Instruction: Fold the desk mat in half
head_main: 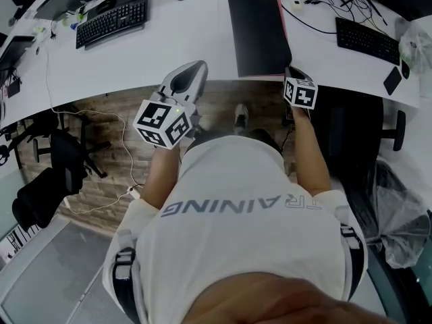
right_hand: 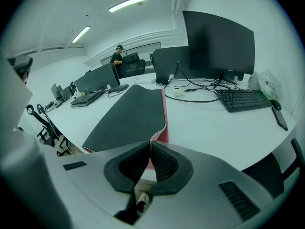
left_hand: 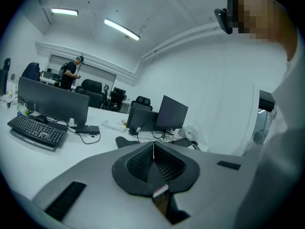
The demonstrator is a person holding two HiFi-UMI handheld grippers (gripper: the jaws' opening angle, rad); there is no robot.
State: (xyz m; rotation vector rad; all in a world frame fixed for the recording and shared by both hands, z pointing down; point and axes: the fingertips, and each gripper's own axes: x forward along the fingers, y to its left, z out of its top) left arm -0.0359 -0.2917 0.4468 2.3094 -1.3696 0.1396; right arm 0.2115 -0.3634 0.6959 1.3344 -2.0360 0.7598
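Corner of desk mat [right_hand: 133,113] pinched in right hand-held gripper [right_hand: 151,149]; left hand-held gripper [left_hand: 153,151] closed, empty. Possible failure: thin corner slipping free, edges misaligned.

A white desk [head_main: 182,52] with office things on it
A black keyboard [head_main: 111,20] lies at left; a second keyboard [head_main: 368,39] at right; a dark monitor [right_hand: 219,42] behind it; a black chair [head_main: 40,194] on the wooden floor [head_main: 115,110].
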